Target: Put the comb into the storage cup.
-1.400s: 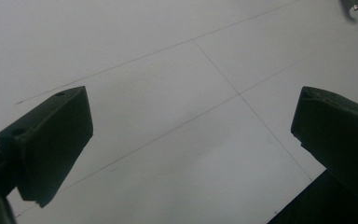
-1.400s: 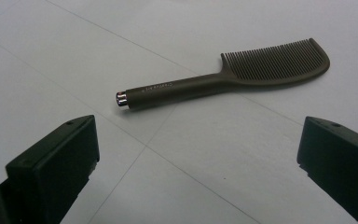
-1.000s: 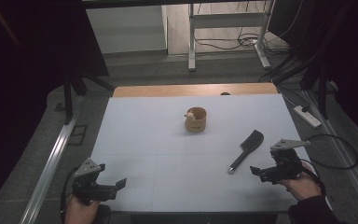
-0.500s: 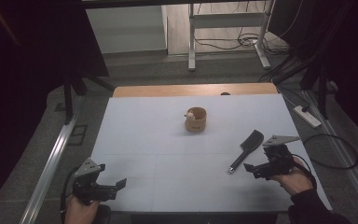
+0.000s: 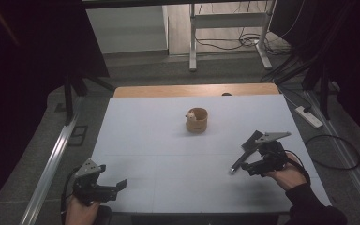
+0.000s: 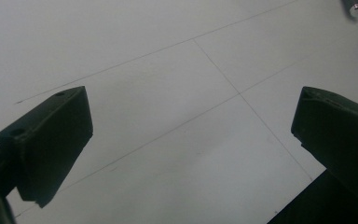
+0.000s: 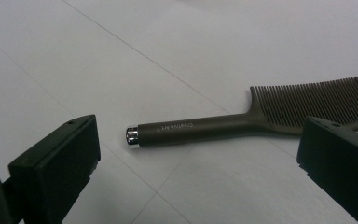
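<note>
A dark comb point(image 5: 245, 151) lies flat on the white table point(image 5: 168, 140) at the right, its silver-capped handle pointing toward the near edge. In the right gripper view the comb point(image 7: 200, 129) lies crosswise just beyond the jaws, teeth to the right. My right gripper point(image 5: 249, 163) is open, right beside the handle end and touching nothing; its jaws point(image 7: 198, 172) stand wide apart. My left gripper point(image 5: 115, 180) rests open at the near left corner, nothing between its jaws point(image 6: 191, 154). The comb's silver tip point(image 6: 354, 7) peeks in at that view's top right.
A small wooden cup point(image 5: 197, 120) with a pale item inside stands mid-table toward the back. A wooden strip point(image 5: 192, 90) borders the far edge. Cables and a power strip point(image 5: 308, 116) lie on the floor to the right. Metal rails run along both sides.
My right gripper has moved left and a little forward, closing in on the comb's handle end. The left gripper and the comb have stayed put.
</note>
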A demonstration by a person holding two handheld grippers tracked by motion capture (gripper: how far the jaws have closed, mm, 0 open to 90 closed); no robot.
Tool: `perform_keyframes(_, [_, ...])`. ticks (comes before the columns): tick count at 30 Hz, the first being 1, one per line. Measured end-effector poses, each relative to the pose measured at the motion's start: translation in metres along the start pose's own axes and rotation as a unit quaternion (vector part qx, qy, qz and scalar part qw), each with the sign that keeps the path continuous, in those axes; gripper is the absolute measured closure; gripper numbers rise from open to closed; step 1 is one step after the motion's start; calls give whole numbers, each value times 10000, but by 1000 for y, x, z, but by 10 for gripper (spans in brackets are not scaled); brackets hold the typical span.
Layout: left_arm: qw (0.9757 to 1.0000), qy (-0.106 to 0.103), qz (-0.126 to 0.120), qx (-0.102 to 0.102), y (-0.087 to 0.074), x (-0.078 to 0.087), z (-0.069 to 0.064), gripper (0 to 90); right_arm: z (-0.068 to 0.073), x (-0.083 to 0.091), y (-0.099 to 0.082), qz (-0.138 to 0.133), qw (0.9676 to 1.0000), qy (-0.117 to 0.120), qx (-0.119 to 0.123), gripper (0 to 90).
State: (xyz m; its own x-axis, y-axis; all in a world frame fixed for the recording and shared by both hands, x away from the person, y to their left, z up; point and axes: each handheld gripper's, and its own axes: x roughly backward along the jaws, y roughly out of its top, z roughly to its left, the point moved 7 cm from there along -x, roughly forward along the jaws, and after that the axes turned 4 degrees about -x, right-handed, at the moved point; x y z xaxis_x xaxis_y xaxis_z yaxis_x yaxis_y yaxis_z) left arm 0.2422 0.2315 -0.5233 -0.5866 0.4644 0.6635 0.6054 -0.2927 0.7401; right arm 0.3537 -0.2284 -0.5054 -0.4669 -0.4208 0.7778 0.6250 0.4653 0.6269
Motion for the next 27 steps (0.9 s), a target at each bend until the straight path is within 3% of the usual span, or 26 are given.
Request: perform_keyframes(27, [10000, -20, -4, 24, 0, 0, 0, 0, 12, -30, 19, 426, 9989, 85, 186, 0])
